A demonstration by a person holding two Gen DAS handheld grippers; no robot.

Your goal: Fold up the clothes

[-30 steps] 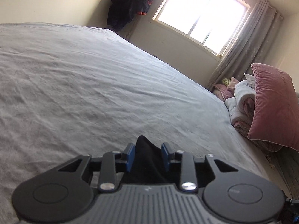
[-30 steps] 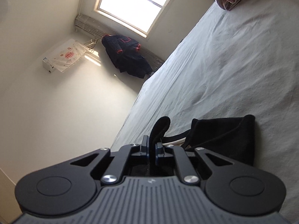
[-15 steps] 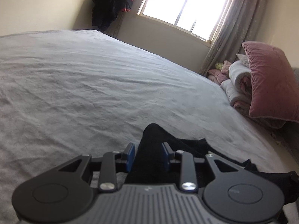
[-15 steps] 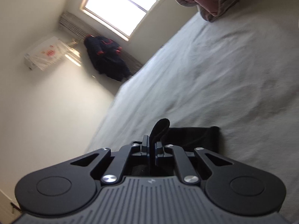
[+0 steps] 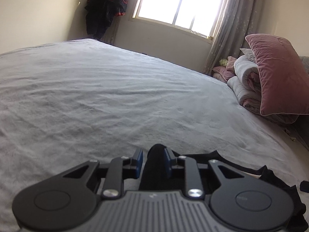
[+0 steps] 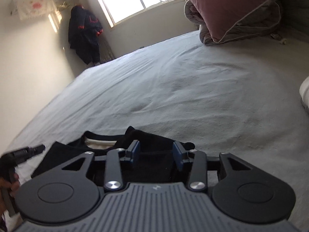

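A black garment [image 6: 148,138] lies crumpled on the grey bed [image 6: 193,87], its neckline [image 6: 100,144] showing a pale inner lining. My right gripper [image 6: 156,151] hovers just over it, open, its blue pads wide apart with only flat cloth beneath. In the left wrist view a thick fold of the black garment [image 5: 155,154] stands up between the pads, and my left gripper [image 5: 153,159] is shut on it. More of the cloth trails off to the right [image 5: 270,176]. The left tool's body [image 6: 25,151] and a hand [image 6: 7,185] show at the right view's left edge.
Grey sheet [image 5: 115,96] stretches wide ahead. A pink pillow [image 5: 280,73] and rolled quilts [image 5: 245,77] are stacked at the right side. A dark coat [image 5: 106,5] hangs by the window [image 5: 179,2]. Something white [image 6: 305,90] pokes in at the right view's edge.
My right gripper was shut on a garment edge and has opened, letting the cloth drop onto the bed. Both grippers came down and levelled out; the left pads closed tighter on the fold.
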